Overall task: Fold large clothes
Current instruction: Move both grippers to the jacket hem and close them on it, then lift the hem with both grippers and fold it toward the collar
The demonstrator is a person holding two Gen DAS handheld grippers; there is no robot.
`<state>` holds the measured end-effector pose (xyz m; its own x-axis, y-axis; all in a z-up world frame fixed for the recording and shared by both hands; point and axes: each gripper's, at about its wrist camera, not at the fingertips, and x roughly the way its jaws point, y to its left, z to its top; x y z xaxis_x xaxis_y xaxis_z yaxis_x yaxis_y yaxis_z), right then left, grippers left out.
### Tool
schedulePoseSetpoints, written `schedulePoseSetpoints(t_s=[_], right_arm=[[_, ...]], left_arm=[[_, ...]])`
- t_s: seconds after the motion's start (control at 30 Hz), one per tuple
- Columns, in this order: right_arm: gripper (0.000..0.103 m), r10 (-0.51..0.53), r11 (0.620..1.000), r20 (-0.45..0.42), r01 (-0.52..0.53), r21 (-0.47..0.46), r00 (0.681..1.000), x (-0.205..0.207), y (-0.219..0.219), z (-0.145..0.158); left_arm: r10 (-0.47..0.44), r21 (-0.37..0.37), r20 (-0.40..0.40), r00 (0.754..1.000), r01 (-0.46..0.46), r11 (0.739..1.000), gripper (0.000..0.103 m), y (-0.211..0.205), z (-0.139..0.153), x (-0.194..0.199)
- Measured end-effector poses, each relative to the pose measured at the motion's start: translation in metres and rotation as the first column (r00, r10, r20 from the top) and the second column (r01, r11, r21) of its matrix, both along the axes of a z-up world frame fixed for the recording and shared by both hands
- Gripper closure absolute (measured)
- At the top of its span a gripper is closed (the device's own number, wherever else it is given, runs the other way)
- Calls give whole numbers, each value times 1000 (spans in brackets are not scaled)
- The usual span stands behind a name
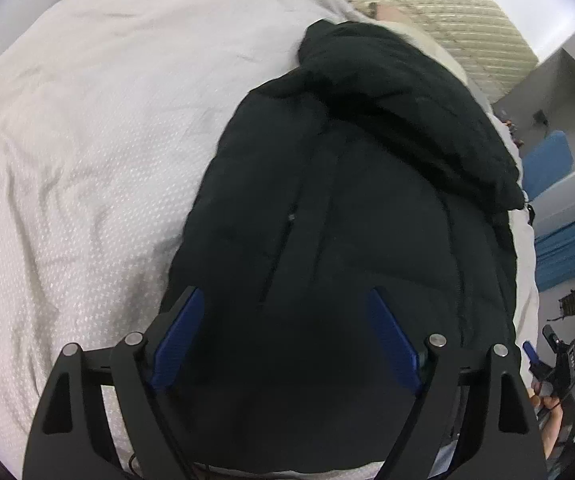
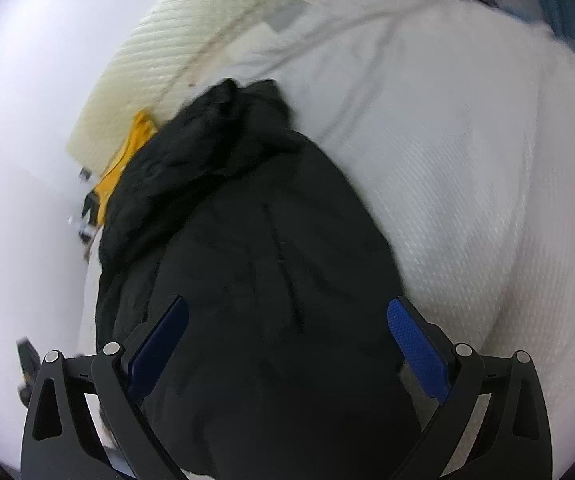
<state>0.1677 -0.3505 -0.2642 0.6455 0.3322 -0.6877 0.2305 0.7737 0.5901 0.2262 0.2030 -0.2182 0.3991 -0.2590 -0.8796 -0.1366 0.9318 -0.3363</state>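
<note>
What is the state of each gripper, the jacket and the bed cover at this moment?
left gripper: open, over the jacket, holding nothing.
right gripper: open, over the jacket, holding nothing.
black jacket: lying on the bed, partly folded, far end bunched.
white bed cover: spread out, lightly wrinkled.

The jacket (image 1: 347, 200) lies on the bedspread (image 1: 87, 140), running forward from between the spread fingers of the left gripper (image 1: 285, 320), with its bunched hood end farthest ahead and bedspread stretching off to the left. Ahead of the right gripper (image 2: 287, 332) the jacket again lies between the fingers, bedspread to the right, a headboard (image 2: 147, 68) beyond.
</note>
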Motion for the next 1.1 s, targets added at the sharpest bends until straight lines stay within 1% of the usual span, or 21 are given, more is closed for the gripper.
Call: schedulePoseSetpoints(t_s=[0.03, 0.17, 0.23, 0.3, 0.33, 0.37, 0.4, 0.47, 0.53, 0.6, 0.7, 0.77, 0.83, 0.9, 0.97, 1.03, 1.1], right_arm=[[3, -22, 999, -22, 23, 31, 1000, 1, -6, -7], [3, -87, 992, -109, 96, 84, 990, 2, -23, -27], [3, -119, 983, -156, 138, 118, 980, 2, -32, -39], [3, -117, 971, -185, 151, 186, 976, 2, -38, -51], [3, -96, 960, -197, 143, 242, 976, 3, -39, -58], [3, -82, 951, -199, 136, 277, 976, 4, -38, -63], [3, -61, 942, -193, 121, 312, 979, 4, -35, -65], [3, -41, 940, -173, 97, 328, 984, 4, -32, -62], [3, -26, 916, -105, 66, 396, 994, -1, -32, -57], [4, -14, 898, -50, 35, 438, 999, -6, -30, -50], [4, 15, 897, -4, -12, 442, 1000, -8, -22, -41], [4, 55, 883, 35, -65, 465, 998, -7, -14, -35], [4, 74, 879, 52, -89, 468, 996, -6, -8, -34], [4, 77, 881, 54, -93, 464, 996, -7, -7, -35], [4, 62, 880, 38, -73, 470, 997, -7, -7, -39], [4, 45, 883, -5, -37, 467, 999, -4, -9, -48], [4, 34, 889, -49, -8, 459, 998, -1, -8, -56]], left_arm=[[6, 0, -10, 1000, -6, 1000, 18, 1, -2, 1], [42, -35, -69, 997, -44, 998, 18, 11, -13, 5], [65, -24, -76, 995, -67, 997, 18, 16, -15, 4], [90, -13, -77, 993, -91, 996, 17, 21, -15, 3], [103, -11, -82, 991, -104, 995, 17, 23, -17, 2], [120, -10, -89, 989, -121, 993, 17, 27, -18, 2], [133, -12, -93, 987, -134, 991, 17, 29, -19, 2], [167, -12, -100, 981, -169, 986, 17, 35, -20, 0], [192, -19, -120, 974, -196, 980, 16, 43, -25, -3], [193, -49, -147, 970, -202, 978, 16, 48, -31, -4], [183, -82, -186, 965, -201, 976, 16, 51, -40, -2], [164, -109, -213, 963, -190, 976, 16, 48, -48, 0], [148, -120, -246, 958, -181, 976, 16, 46, -55, 2], [148, -101, -277, 950, -182, 978, 16, 43, -61, 5], [158, -85, -302, 940, -192, 978, 15, 44, -67, 8], [175, -69, -327, 929, -208, 976, 10, 44, -74, 8], [177, -57, -335, 926, -207, 977, 7, 41, -77, 10]])
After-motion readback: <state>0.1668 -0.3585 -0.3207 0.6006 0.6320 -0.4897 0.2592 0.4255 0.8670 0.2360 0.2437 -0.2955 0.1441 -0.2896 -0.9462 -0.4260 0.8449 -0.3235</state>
